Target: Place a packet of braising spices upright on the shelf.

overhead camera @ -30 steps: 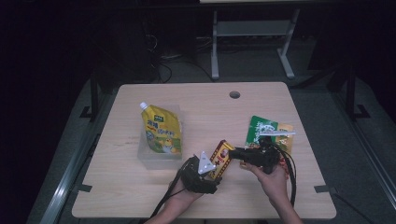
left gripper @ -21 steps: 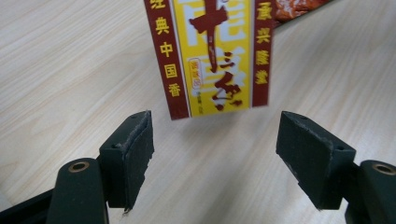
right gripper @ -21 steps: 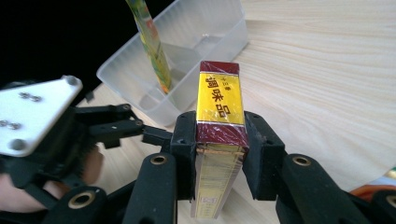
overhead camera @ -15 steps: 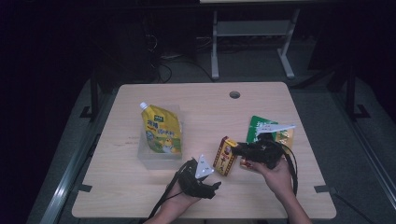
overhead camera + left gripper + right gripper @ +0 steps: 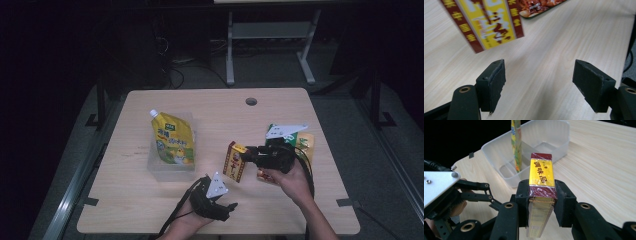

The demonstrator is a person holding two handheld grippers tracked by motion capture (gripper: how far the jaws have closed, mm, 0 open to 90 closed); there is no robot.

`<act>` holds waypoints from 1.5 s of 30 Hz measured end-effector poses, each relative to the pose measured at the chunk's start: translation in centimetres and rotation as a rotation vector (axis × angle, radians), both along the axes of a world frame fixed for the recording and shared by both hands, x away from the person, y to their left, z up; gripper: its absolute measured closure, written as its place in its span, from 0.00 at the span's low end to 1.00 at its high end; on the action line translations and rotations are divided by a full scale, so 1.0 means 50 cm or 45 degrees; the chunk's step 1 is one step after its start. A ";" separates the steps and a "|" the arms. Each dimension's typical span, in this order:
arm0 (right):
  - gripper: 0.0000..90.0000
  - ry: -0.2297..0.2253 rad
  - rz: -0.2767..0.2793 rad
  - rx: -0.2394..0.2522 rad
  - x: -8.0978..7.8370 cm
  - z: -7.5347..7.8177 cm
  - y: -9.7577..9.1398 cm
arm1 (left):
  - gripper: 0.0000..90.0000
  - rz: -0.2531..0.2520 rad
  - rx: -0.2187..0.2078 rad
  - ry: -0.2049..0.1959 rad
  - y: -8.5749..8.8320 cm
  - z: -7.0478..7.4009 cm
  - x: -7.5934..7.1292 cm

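Clamping the yellow-and-maroon box (image 5: 541, 192), the right tool (image 5: 541, 202) hangs above the table (image 5: 300, 107); the left tool (image 5: 540, 82) gapes empty.

Black grippers (image 5: 248, 154), brass-ringed screw holes, grey three-cornered plates, trailing black cables.

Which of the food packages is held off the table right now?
The maroon-and-yellow box, clamped between the right gripper's jaws. The yellow spout pouch stands in the clear tub, and the green packet lies flat.
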State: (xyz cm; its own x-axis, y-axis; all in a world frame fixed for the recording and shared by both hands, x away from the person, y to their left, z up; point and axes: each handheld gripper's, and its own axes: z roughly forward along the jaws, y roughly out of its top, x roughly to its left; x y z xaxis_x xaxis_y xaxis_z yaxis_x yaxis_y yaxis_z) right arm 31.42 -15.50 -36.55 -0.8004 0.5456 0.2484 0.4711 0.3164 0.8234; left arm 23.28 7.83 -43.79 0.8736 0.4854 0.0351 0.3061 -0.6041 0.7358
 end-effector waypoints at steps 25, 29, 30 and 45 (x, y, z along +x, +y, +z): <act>0.75 -0.121 0.313 0.025 0.045 0.059 0.117 | 0.28 -0.080 -0.054 0.029 -0.011 -0.003 -0.025; 0.75 -0.134 0.350 0.044 0.052 0.068 0.133 | 0.28 -0.084 -0.063 0.043 -0.012 -0.004 -0.025; 0.75 -0.140 0.355 0.039 0.053 0.070 0.137 | 0.28 -0.082 -0.067 0.045 -0.012 -0.005 -0.025; 0.75 -0.194 0.458 0.038 0.067 0.094 0.213 | 0.28 -0.098 -0.068 0.049 -0.011 -0.004 -0.025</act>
State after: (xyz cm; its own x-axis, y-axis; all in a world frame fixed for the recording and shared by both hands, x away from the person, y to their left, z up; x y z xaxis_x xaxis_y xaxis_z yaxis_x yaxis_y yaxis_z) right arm 34.77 -4.82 -31.87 -0.9681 0.2180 0.1232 0.2060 0.4138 0.8867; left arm 22.01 7.27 -43.98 0.9084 0.4175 -0.0230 0.2890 -0.5871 0.7561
